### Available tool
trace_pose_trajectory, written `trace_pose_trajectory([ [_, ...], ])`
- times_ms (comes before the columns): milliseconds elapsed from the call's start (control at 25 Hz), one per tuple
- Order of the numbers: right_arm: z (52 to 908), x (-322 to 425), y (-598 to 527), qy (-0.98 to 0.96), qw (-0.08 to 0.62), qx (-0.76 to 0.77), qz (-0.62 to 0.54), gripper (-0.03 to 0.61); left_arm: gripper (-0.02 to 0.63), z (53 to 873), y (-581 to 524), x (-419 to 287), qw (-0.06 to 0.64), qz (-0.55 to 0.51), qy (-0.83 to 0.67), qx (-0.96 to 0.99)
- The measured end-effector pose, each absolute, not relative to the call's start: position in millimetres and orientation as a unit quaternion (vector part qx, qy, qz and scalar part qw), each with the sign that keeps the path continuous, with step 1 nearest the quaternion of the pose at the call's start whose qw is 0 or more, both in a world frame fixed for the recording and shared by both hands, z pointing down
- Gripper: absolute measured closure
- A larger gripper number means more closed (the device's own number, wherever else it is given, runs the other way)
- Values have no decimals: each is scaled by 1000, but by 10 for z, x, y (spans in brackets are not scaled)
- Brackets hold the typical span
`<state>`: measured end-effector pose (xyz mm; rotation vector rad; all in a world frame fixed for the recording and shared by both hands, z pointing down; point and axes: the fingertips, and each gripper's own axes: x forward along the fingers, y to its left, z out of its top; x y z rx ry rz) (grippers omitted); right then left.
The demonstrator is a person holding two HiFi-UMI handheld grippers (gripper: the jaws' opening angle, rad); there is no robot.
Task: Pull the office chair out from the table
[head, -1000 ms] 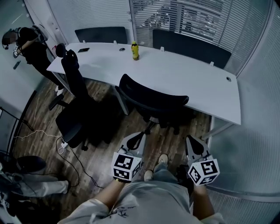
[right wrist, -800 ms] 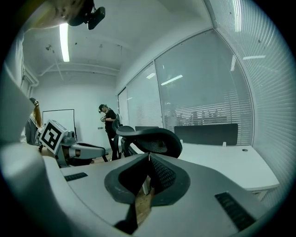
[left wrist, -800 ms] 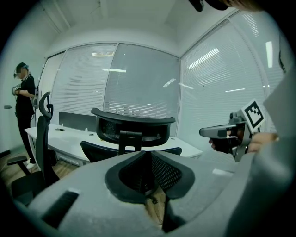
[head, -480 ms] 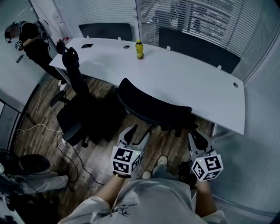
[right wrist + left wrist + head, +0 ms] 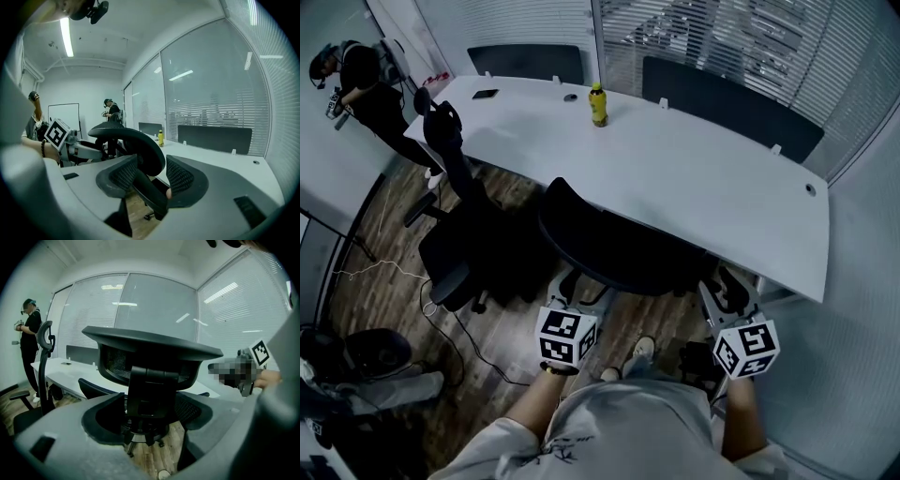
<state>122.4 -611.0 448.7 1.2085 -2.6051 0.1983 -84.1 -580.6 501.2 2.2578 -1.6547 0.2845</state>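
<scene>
My left gripper (image 5: 581,292) and right gripper (image 5: 727,289), jaws opening wide, straddle the office chair (image 5: 614,248) backrest at twelve o'clock.

Yellow bottle (image 5: 597,104) upright; second chair (image 5: 455,258) left; person (image 5: 361,80) standing.

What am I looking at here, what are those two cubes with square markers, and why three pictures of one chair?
A person holds two grippers; the marked cubes are part of them. The head view comes from a camera on the person's head, looking down: the left gripper and right gripper reach toward a black chair at a white table. On the table are a yellow bottle and what looks like a phone. The other two views come from cameras riding on the grippers. Both pairs of jaws are opening; the chair's back shows between them, unclamped.
</scene>
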Motion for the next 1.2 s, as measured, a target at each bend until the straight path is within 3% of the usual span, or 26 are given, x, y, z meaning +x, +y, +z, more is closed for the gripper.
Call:
trace_pose_trajectory([
  [320,4612,1023,-6443,-916,159,367,44,373,284,5072,-6002,-768,160,104,-584,789],
  [1200,4723,784,-6433,-928,224,297,26,373,287,5101,-5971,-839,154,124,-588,784],
])
